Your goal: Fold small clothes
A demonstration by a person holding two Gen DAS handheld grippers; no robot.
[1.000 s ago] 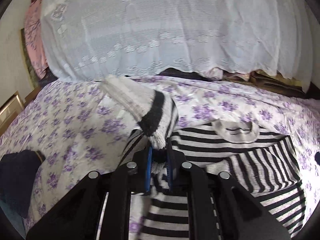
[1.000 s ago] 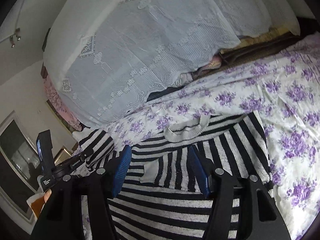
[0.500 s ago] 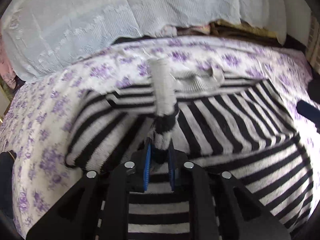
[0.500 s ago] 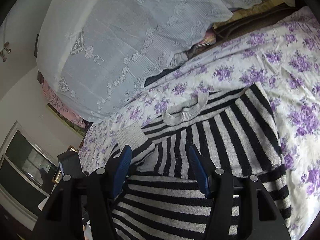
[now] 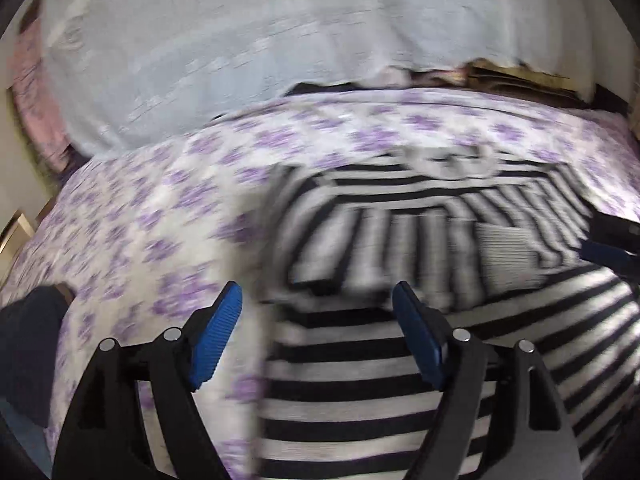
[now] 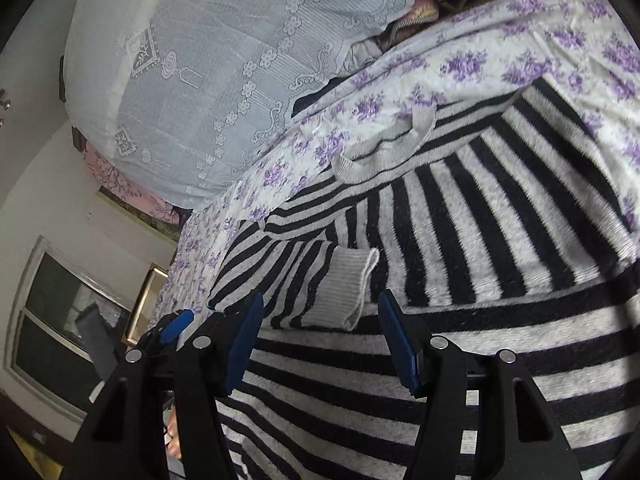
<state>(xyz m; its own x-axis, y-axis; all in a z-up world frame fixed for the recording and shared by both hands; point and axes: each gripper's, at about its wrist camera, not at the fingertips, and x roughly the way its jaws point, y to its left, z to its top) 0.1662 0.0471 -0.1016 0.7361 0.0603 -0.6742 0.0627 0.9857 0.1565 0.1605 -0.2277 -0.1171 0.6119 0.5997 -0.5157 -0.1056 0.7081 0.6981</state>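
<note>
A black-and-white striped sweater point(image 5: 400, 360) lies flat on the purple-flowered bedsheet point(image 5: 160, 220). Its left sleeve is folded across the chest, with the grey ribbed cuff point(image 6: 348, 288) resting near the middle. The cuff also shows in the left wrist view point(image 5: 508, 256). The grey neckband point(image 6: 384, 148) lies at the far edge. My left gripper point(image 5: 316, 320) is open and empty above the sweater's left edge; the view is blurred. My right gripper point(image 6: 320, 328) is open and empty, just short of the cuff. The left gripper's blue fingertip point(image 6: 176, 324) shows at the right wrist view's lower left.
A white lace cloth point(image 6: 208, 64) covers a tall pile behind the bed. A dark garment point(image 5: 28, 344) lies on the sheet at the left. A framed picture point(image 6: 144, 304) and a window point(image 6: 64, 320) are beside the bed.
My left gripper carried the sleeve across the sweater, let go of the cuff and opened, then drew back to the left. The right gripper stayed open and tilted closer over the sweater.
</note>
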